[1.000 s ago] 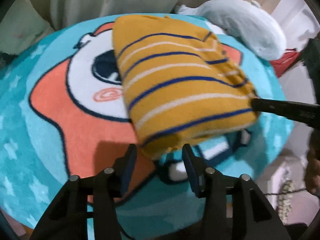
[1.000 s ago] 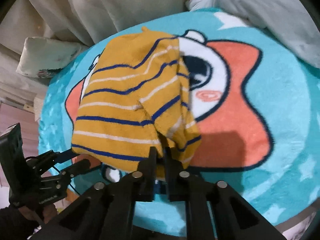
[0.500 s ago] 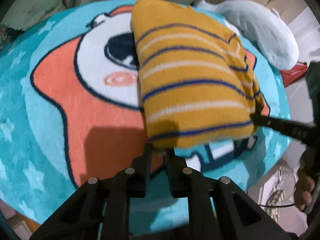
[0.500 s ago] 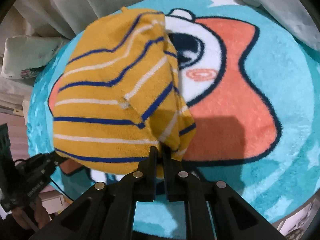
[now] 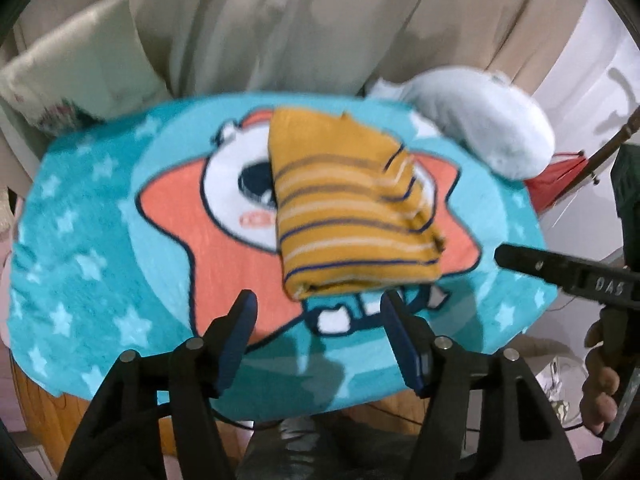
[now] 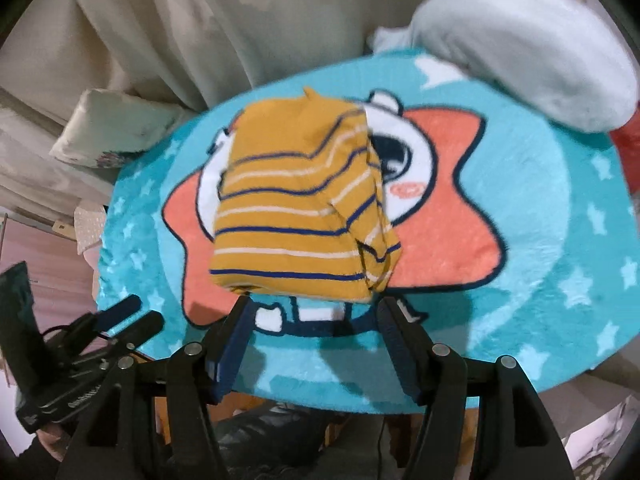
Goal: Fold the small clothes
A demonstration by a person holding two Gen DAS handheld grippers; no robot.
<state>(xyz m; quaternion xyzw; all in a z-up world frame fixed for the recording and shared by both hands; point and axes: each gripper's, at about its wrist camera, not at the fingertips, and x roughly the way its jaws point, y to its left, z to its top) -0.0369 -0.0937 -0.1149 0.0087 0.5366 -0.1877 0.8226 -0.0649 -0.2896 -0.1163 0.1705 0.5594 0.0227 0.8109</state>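
Observation:
A small mustard-yellow garment with navy and white stripes (image 5: 352, 216) lies folded into a compact rectangle on the teal star-cartoon mat (image 5: 88, 240). It also shows in the right wrist view (image 6: 304, 216). My left gripper (image 5: 318, 308) is open and empty, just in front of the garment's near edge. My right gripper (image 6: 312, 312) is open and empty, also just short of the near edge. The right gripper shows at the right edge of the left wrist view (image 5: 560, 272). The left gripper shows at the lower left of the right wrist view (image 6: 120, 320).
A pale grey plush cushion (image 5: 480, 120) lies at the mat's far right. Beige curtains (image 5: 320, 20) hang behind. A cream pillow (image 6: 112, 128) sits at the far left. A red object (image 5: 556, 176) lies beyond the right rim. The mat (image 6: 560, 240) covers a round table.
Both grippers let go of the garment's near edge, opened, and pulled back and up. The garment now lies flat on the mat, folded.

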